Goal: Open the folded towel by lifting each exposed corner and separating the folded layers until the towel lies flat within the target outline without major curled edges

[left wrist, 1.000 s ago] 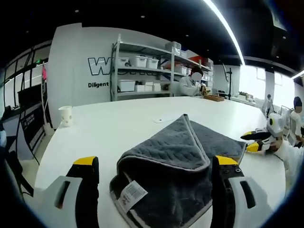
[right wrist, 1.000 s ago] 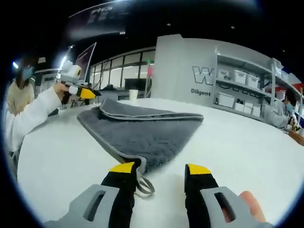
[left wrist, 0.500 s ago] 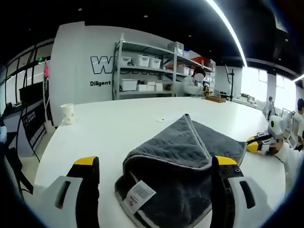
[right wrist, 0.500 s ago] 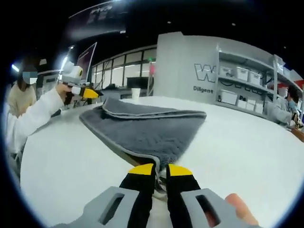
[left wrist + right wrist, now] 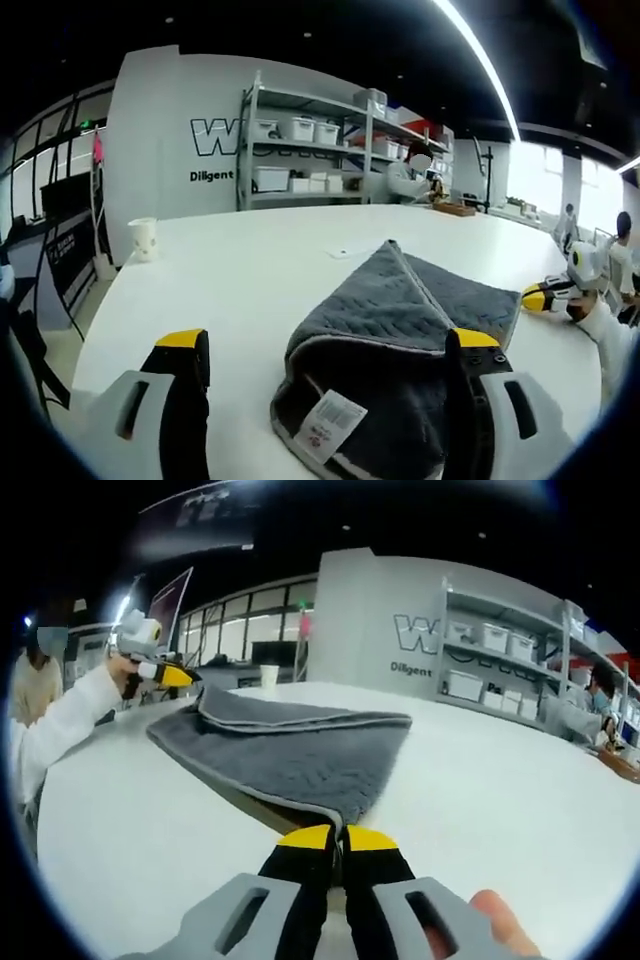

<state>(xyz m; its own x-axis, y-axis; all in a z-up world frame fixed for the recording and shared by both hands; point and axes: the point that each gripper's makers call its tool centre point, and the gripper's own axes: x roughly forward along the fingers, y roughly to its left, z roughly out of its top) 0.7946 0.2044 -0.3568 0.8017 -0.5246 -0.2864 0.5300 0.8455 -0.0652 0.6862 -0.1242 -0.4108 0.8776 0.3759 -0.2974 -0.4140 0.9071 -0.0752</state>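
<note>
Towel [image 5: 400,340], grey and quilted, lay folded on the white worktop [image 5: 250,270], with a paler edge binding around it. In the left gripper view its near fold bulged up between the yellow-tipped jaws of the left gripper [image 5: 325,350], and a white care label [image 5: 333,437] hung at the near edge. Those jaws were spread wide, one on each side of the fold, with nothing between their tips but cloth lying loose; whether the right-hand jaw touched the towel could not be told. Right gripper [image 5: 333,837] had its jaws pressed together on the towel's near corner [image 5: 340,815], where the grey cloth tapered down to the yellow tips. From there, in the right gripper view, the towel spread away to the far left, its upper layers stacked along the far edge.

Far left in the right gripper view, the left gripper showed again, held at the towel's far side by a hand with a white sleeve [image 5: 60,730]. Paper cup [image 5: 142,240] stood well apart from the towel, near the worktop's far left edge. Metal shelving [image 5: 310,150] with white bins stood against the wall behind.
</note>
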